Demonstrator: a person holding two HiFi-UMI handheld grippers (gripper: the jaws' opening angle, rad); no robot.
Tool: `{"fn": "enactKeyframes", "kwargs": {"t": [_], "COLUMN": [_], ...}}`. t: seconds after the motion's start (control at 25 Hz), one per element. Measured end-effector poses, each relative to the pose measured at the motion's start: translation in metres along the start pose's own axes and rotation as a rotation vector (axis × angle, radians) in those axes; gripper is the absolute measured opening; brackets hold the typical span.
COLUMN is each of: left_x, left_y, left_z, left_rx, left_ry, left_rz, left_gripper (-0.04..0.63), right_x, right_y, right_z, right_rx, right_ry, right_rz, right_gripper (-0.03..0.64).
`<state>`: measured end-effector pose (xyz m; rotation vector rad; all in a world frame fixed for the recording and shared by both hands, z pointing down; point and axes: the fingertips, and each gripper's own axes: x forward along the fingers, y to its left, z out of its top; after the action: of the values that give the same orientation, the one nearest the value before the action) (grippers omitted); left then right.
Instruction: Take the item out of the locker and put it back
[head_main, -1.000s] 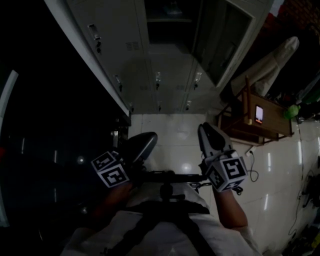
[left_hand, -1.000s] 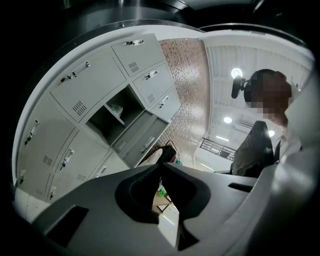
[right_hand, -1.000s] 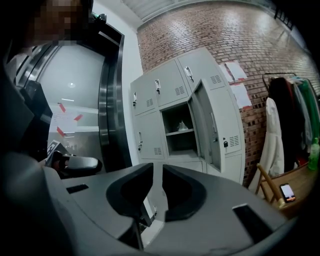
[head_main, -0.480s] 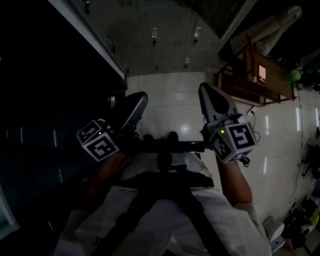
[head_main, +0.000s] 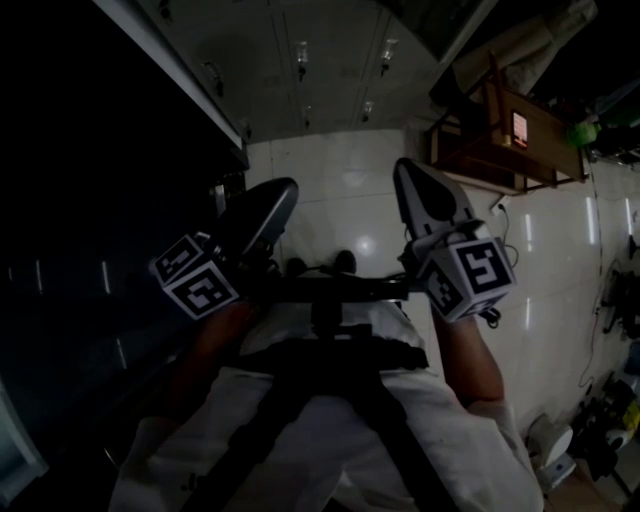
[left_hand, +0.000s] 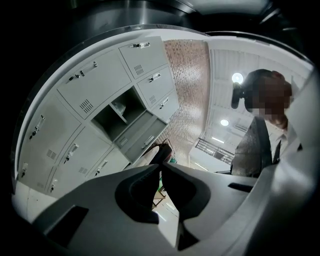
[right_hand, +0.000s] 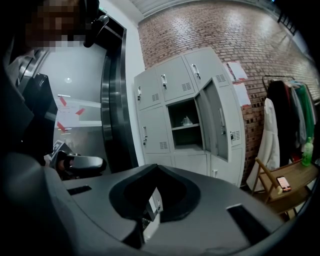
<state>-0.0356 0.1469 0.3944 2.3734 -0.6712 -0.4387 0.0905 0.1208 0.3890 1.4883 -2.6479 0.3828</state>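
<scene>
The grey locker bank (right_hand: 187, 107) stands ahead with one door (right_hand: 220, 120) swung open. A small pale item (right_hand: 186, 120) sits on the shelf inside that open compartment (left_hand: 125, 110). My right gripper (right_hand: 155, 169) is shut with nothing between its jaws, well short of the locker. My left gripper (left_hand: 161, 161) is also shut and empty, tilted up toward the lockers. In the head view both are held low in front of the person's body, the left gripper (head_main: 282, 190) and the right gripper (head_main: 405, 168) over white floor tiles (head_main: 340, 190).
A wooden table (right_hand: 287, 187) with a phone (right_hand: 283, 183) and a green bottle (right_hand: 307, 152) stands right of the lockers. Clothes hang on a rack (right_hand: 290, 115) by the brick wall. A dark steel doorway (right_hand: 115, 100) is left of the lockers.
The head view has tipped down, so the lockers slid toward the top edge and the open compartment left it. Both grippers stay in front of the body, slightly further apart.
</scene>
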Motion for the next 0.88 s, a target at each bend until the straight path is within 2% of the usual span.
{"fn": "enactKeyframes", "kwargs": {"t": [0.6,0.88], "left_x": [-0.005,-0.011], "left_y": [0.004,0.005], "left_z": [-0.004,-0.007], "left_rx": [0.008,-0.008], "left_ry": [0.015,0.03], "left_rz": [-0.022,-0.016], "left_gripper": [0.002,0.002], "right_x": [0.008,0.006], "right_y": [0.009,0.014], "right_z": [-0.005,-0.011], "right_rx": [-0.015,0.0], "right_ry": [-0.02,0.019], "right_rz": [0.002,-0.005], "right_gripper": [0.002,0.002]}}
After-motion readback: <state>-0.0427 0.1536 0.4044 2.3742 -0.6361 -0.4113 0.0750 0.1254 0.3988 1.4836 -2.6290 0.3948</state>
